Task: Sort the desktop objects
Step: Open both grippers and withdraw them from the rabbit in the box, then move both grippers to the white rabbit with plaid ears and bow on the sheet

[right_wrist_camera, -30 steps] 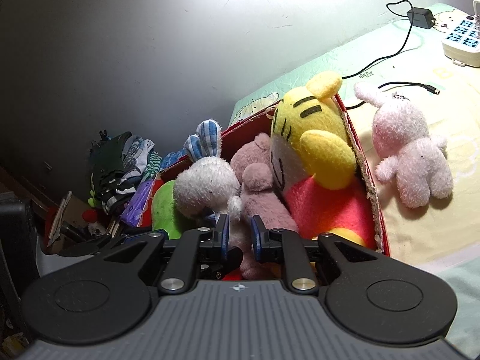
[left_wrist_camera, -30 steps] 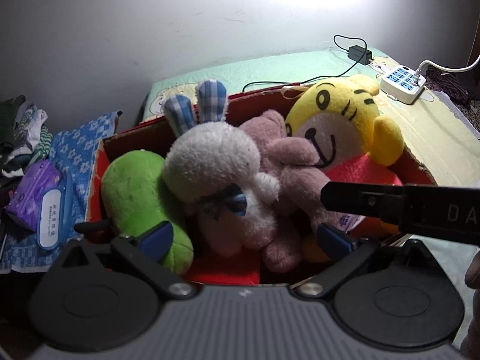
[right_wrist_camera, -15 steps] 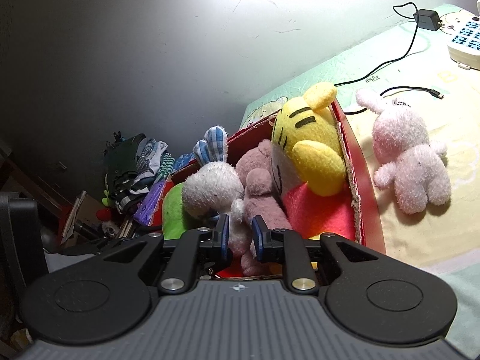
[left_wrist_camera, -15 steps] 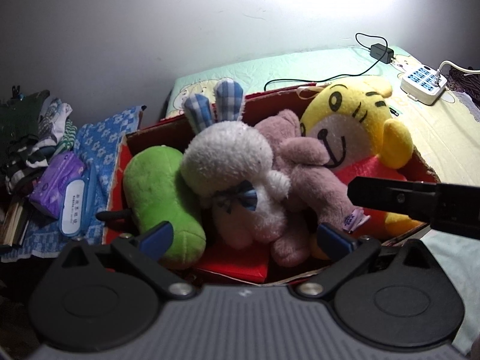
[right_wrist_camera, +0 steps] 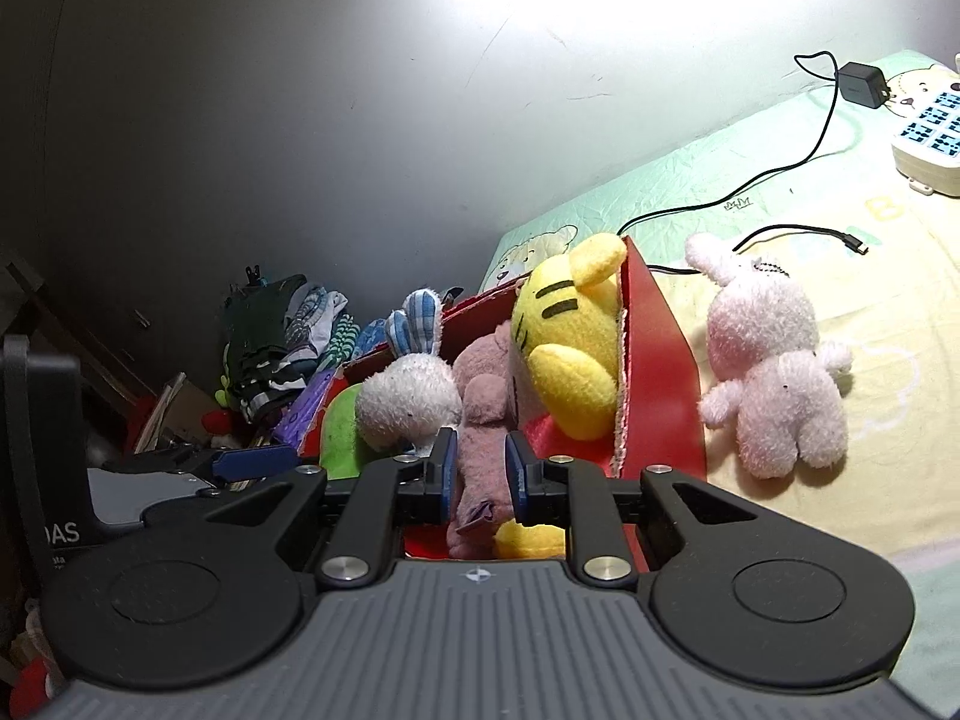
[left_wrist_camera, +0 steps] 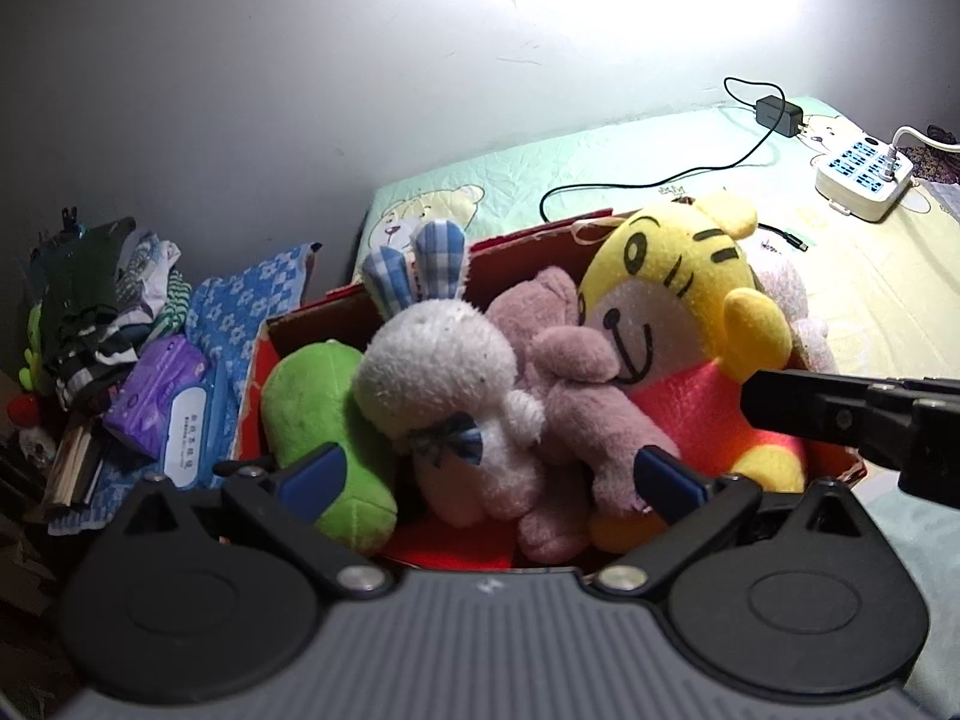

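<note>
- Both tongs have drawn back from the red box (left_wrist_camera: 828, 462) since a second ago, so more of the bed (left_wrist_camera: 600, 156) shows.
- Left tongs (left_wrist_camera: 489, 471) gape wide, holding nothing, in front of the white bunny (left_wrist_camera: 438, 372) and green plush (left_wrist_camera: 300, 396).
- Right tongs (right_wrist_camera: 477, 471) stand narrowly parted, empty, before the mauve bear (right_wrist_camera: 480, 408).
- Yellow tiger (right_wrist_camera: 570, 348) sits inside the box; the pink bunny (right_wrist_camera: 774, 384) lies on the bed just beside the box.

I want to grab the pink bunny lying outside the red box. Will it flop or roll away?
The pink bunny looks fluffy and stuffed, so probably soft, light and squashy. Its ears and limbs would likely dangle. It lies flat on the bedsheet, so it shouldn't roll.
</note>
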{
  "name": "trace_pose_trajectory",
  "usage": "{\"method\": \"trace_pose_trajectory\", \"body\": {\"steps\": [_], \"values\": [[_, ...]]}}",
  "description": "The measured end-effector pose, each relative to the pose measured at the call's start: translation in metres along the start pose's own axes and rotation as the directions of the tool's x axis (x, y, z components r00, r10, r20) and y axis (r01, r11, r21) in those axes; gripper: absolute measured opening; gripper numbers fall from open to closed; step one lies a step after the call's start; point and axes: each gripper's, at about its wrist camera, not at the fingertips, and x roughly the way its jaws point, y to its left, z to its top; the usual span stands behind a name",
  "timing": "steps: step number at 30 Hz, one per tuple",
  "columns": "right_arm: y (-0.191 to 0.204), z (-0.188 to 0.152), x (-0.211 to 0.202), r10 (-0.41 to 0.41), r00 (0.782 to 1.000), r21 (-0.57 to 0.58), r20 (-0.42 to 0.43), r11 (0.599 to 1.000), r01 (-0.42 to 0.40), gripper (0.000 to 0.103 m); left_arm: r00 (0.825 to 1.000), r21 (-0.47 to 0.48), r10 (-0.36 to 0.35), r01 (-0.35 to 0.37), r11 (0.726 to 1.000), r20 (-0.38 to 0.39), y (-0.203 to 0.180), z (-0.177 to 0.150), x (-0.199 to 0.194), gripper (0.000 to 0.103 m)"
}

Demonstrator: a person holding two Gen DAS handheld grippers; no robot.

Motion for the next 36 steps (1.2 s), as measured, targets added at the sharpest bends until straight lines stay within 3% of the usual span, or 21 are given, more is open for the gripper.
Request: {"method": "trace_pose_trajectory", "body": {"steps": [13, 19, 29, 36], "values": [[-0.034, 0.008, -0.012, 0.004, 1.000, 0.029, -0.002, 1.000, -0.004, 0.021, 1.000, -0.007, 0.024, -0.024, 1.000, -0.005, -0.023, 0.018, -0.002, 0.102], [-0.058, 0.011, -0.018, -0.022, 1.000, 0.059, -0.009, 0.998, 0.022, 0.021, 1.000, -0.023, -0.006, 0.007, 1.000, 0.021, -0.035, 0.028, -0.008, 0.102], [-0.111, 0.018, -0.031, -0.070, 0.997, 0.138, -0.029, 0.988, 0.074, 0.021, 0.981, 0.008, -0.141, 0.142, 0.990, 0.132, -0.071, 0.034, -0.027, 0.102], [-0.150, 0.025, -0.029, -0.100, 0.993, 0.165, -0.064, 0.980, 0.109, 0.021, 0.944, 0.017, -0.285, 0.286, 0.958, 0.170, -0.102, 0.038, -0.033, 0.102]]}}
